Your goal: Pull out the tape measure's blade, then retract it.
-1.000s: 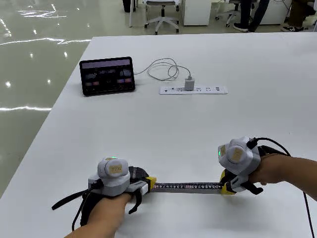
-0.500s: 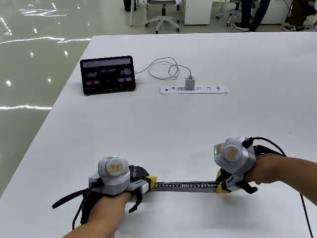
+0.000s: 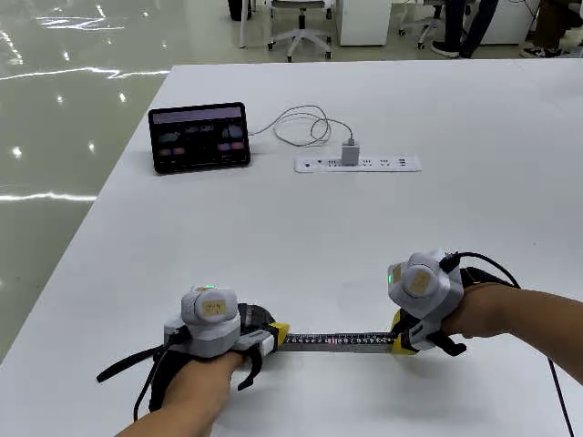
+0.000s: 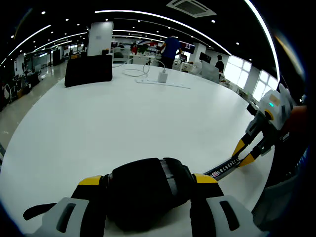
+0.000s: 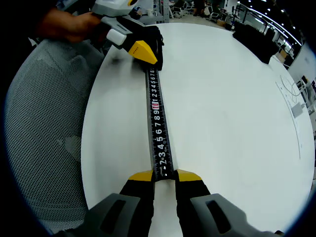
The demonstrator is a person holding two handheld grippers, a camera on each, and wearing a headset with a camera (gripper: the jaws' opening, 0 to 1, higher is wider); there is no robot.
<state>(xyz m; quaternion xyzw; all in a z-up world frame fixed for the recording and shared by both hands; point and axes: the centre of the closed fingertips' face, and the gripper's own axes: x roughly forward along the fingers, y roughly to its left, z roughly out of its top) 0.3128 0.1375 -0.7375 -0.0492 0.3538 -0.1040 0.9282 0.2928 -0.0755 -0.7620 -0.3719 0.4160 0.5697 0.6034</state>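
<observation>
right gripper view: the right tool pinches the tip of the blade, which runs straight ahead over the white surface to the tape measure case — clamped in the left tool. retracting likely means feeding the tip back along that line.

1. Bench: broad, white matte top, running far back in the head view.
2. Floor: pale and glossy, streaked with reflected ceiling light.
3. Beyond the bench's far edge: a wheeled office chair, with a white cabinet just beside it.
4. Ceiling, left gripper view: dark, with long curved light strips, small spot lamps and a square air vent.
5. Bright windows on the right of that view; a white pillar far back.
6. Right gripper view: grey mesh chair close against the bench edge.
</observation>
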